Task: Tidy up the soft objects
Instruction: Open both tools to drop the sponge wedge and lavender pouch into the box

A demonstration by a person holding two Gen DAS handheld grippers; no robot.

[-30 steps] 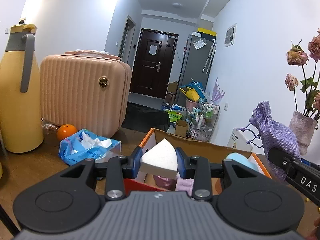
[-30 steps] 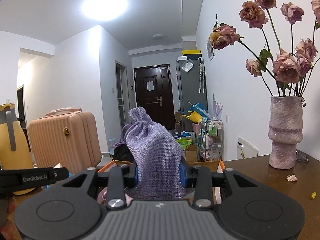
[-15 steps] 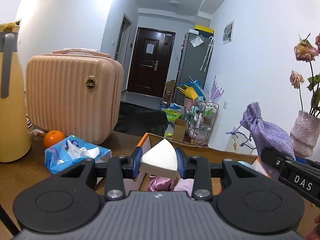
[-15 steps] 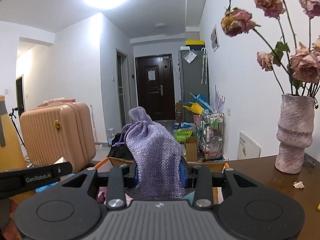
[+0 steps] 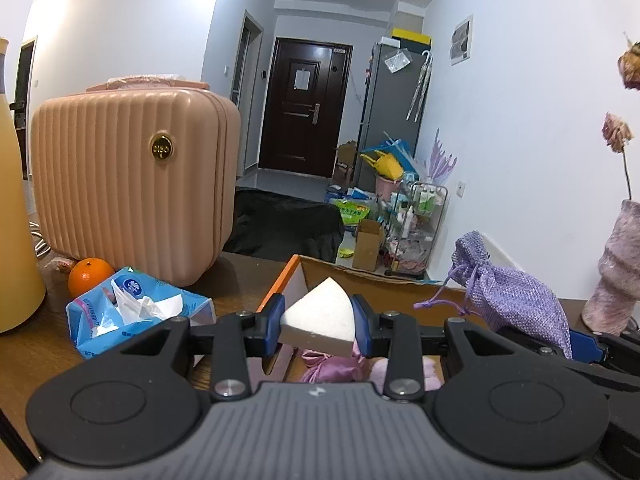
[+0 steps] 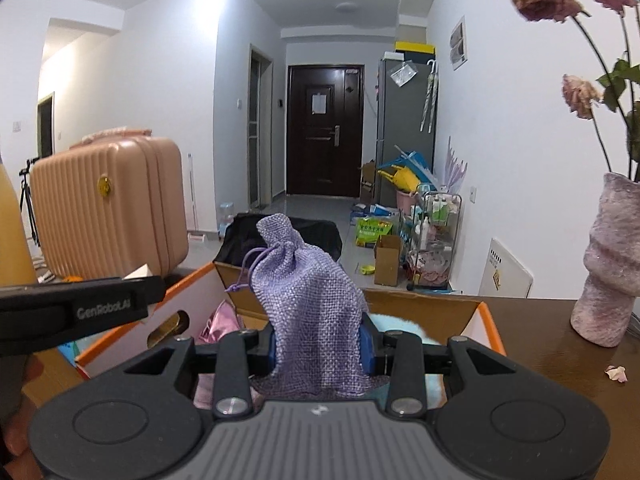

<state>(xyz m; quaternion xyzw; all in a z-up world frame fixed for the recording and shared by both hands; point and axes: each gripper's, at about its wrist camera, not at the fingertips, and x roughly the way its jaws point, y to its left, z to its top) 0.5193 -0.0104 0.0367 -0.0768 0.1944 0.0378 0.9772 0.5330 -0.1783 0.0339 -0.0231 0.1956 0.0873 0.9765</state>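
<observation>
My left gripper is shut on a white wedge-shaped sponge, held over the near left part of an open cardboard box with orange edges. Pink and purple soft items lie inside the box below it. My right gripper is shut on a lilac drawstring pouch, upright above the same box; a light blue soft thing and a shiny pink item lie inside. The pouch also shows at the right of the left wrist view.
On the brown table stand a peach ribbed case, a yellow jug, an orange and a blue tissue pack left of the box. A pinkish vase with dried roses stands to the right. A hand holds the left gripper.
Both grippers have advanced toward the box and sunk slightly, still holding the sponge and the pouch. The box interior now shows more beneath them, and the case and jug have slid left.
</observation>
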